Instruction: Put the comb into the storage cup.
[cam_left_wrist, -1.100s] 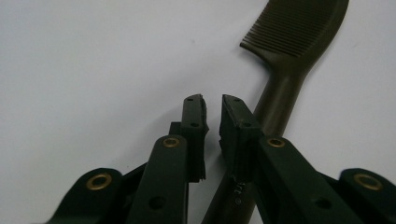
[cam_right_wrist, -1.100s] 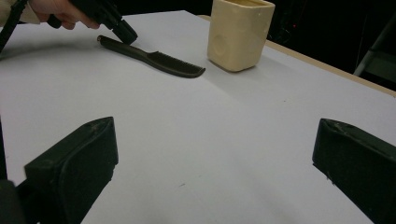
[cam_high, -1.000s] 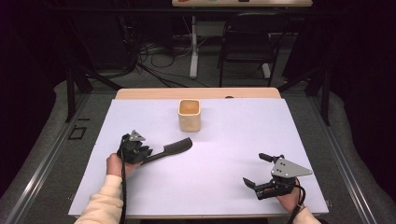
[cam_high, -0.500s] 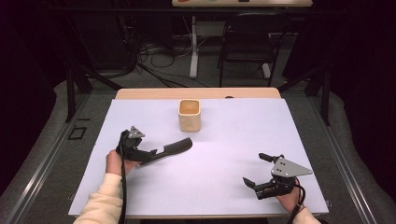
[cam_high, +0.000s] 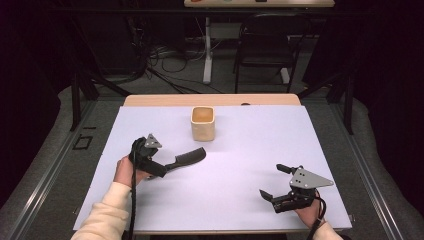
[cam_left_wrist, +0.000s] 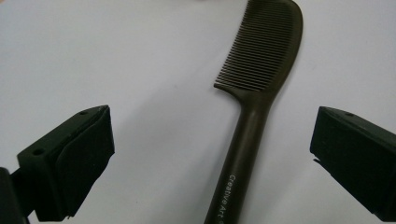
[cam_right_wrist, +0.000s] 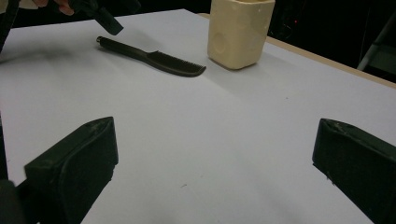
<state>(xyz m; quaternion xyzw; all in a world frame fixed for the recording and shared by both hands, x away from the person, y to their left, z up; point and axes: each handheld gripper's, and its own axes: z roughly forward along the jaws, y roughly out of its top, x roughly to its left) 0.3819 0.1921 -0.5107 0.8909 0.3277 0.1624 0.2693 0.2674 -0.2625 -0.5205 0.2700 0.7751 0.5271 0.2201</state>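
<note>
A dark comb (cam_high: 189, 157) lies flat on the white table sheet (cam_high: 250, 150), teeth end toward the cream cup (cam_high: 203, 123). My left gripper (cam_high: 159, 165) hovers over the handle end, and its jaws have just been opening. In the left gripper view the comb (cam_left_wrist: 254, 107) lies on the sheet between the wide-apart jaws of the left gripper (cam_left_wrist: 213, 123), touched by neither pad. My right gripper (cam_high: 270, 180) rests open near the front right edge with nothing in it. The right gripper view looks past the right gripper (cam_right_wrist: 215, 140) to the comb (cam_right_wrist: 154, 58) and cup (cam_right_wrist: 240, 30).
The cup stands upright at the middle back of the sheet. A wooden table edge (cam_high: 210, 100) runs behind it. Beyond that are a dark floor with cables (cam_high: 165, 75) and a chair (cam_high: 262, 55).
The left gripper's jaws have spread apart and let go of the comb's handle. The left hand has lifted a little. The right hand has stayed put.
</note>
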